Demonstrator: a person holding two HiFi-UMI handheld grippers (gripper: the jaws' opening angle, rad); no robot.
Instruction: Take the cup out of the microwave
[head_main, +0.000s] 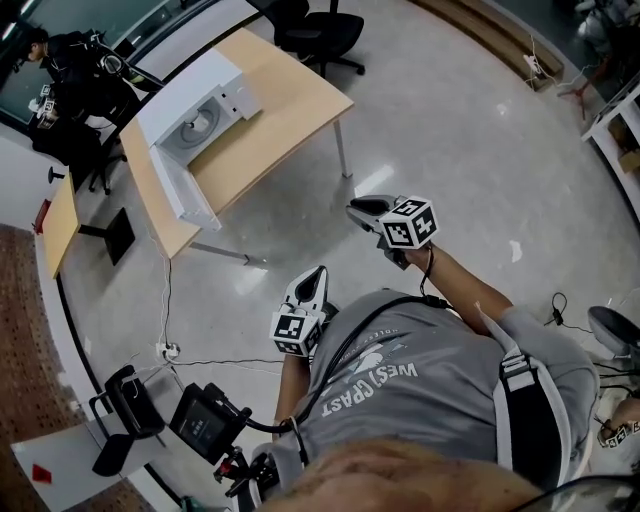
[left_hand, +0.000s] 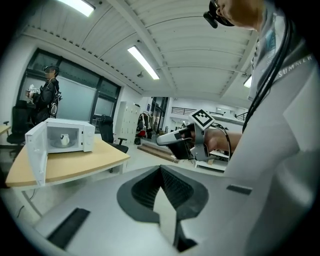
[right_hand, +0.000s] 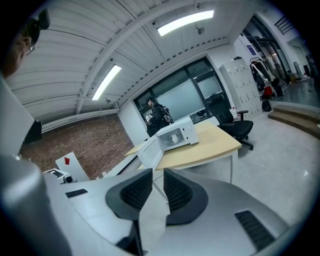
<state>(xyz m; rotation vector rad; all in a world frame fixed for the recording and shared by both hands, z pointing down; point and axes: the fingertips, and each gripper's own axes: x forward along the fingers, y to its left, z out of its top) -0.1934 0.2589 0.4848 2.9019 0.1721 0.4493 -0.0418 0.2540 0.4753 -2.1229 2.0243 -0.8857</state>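
Observation:
A white microwave (head_main: 195, 110) stands on a wooden table (head_main: 280, 120) far ahead of me, its door (head_main: 180, 190) swung wide open. A small white cup (head_main: 197, 125) sits inside on the turntable; it also shows in the left gripper view as the cup (left_hand: 64, 139) and in the right gripper view as the cup (right_hand: 173, 137). Both grippers hang in the air over the floor, well short of the table. My left gripper (head_main: 318, 272) has its pads touching (left_hand: 161, 170), empty. My right gripper (head_main: 358, 208) shows a narrow gap (right_hand: 157, 172) with nothing in it.
A black office chair (head_main: 322, 30) stands behind the table. A person in dark clothes (head_main: 70, 70) stands at the far left by another desk. Black equipment and cables (head_main: 200, 420) lie on the floor at my lower left. Grey floor (head_main: 450, 130) lies between me and the table.

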